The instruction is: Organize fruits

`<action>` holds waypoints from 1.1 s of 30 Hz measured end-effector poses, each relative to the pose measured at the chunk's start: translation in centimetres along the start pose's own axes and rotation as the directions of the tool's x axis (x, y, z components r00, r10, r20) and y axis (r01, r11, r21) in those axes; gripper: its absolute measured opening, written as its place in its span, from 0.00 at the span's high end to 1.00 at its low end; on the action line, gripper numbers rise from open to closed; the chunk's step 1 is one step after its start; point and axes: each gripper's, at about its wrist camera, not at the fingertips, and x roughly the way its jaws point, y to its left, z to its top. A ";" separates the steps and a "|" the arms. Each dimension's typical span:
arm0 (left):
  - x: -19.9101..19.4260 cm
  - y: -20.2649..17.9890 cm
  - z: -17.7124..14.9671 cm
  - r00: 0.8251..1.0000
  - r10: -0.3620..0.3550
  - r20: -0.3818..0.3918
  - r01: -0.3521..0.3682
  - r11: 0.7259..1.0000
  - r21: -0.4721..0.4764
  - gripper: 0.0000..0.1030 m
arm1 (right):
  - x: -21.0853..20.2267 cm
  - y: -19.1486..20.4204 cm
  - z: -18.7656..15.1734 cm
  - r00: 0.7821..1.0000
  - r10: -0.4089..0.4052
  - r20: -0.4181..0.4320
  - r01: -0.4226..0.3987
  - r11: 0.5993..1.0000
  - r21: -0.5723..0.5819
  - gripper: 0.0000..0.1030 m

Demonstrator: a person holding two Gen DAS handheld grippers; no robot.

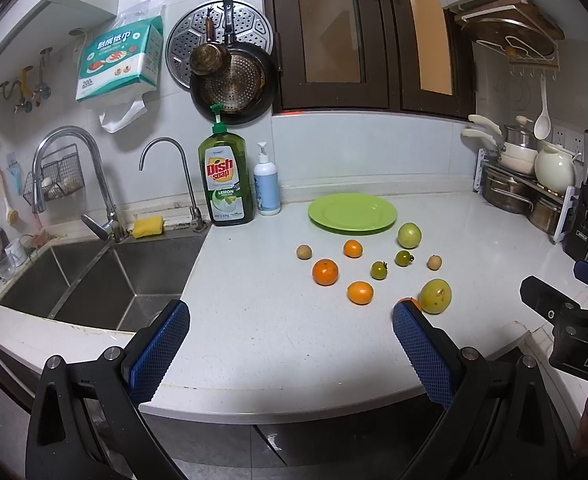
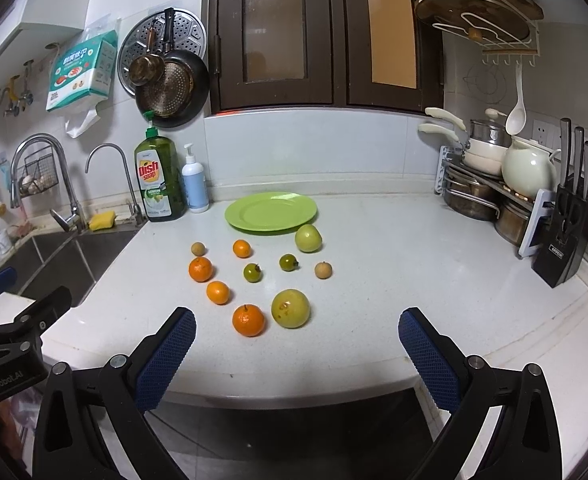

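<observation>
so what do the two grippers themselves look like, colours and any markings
Both are matte black plastic frames with silver bolts and two fingers faced with blue, diamond-textured pads. The left gripper carries white "GenRobot.AI" lettering on its body; the right gripper shows white letters "DAS", cut off. No cables visible.

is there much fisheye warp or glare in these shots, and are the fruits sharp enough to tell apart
Left wrist view: strong barrel bend on the counter edge, dark vignette corners, soft glare on wall tiles; one orange hides behind the left gripper finger. Right wrist view: same warp, fruits crisp, from the green plate to the yellow-green fruit, beyond the right gripper.
</observation>
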 end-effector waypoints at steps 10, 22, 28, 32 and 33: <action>0.0 0.3 0.2 1.000 0.002 0.002 -0.002 1.000 -0.003 0.00 | -0.1 0.2 0.5 1.000 0.006 -0.004 -0.006 1.000 -0.005 0.01; 0.1 0.3 0.2 1.000 -0.001 0.005 0.001 1.000 -0.003 0.00 | -0.1 0.3 0.5 1.000 0.004 -0.002 -0.004 1.000 -0.005 0.01; 0.1 0.4 0.1 1.000 -0.005 0.006 0.005 1.000 -0.004 0.00 | -0.1 0.3 0.4 1.000 0.003 -0.001 -0.003 1.000 -0.006 0.01; 0.2 0.5 0.1 1.000 -0.008 0.006 0.008 1.000 -0.003 0.00 | -0.1 0.4 0.4 1.000 0.000 -0.002 0.000 1.000 -0.007 0.01; 0.2 0.5 0.1 1.000 -0.011 0.005 0.011 1.000 -0.002 0.00 | 0.0 0.4 0.4 1.000 -0.001 -0.002 0.001 1.000 -0.008 0.01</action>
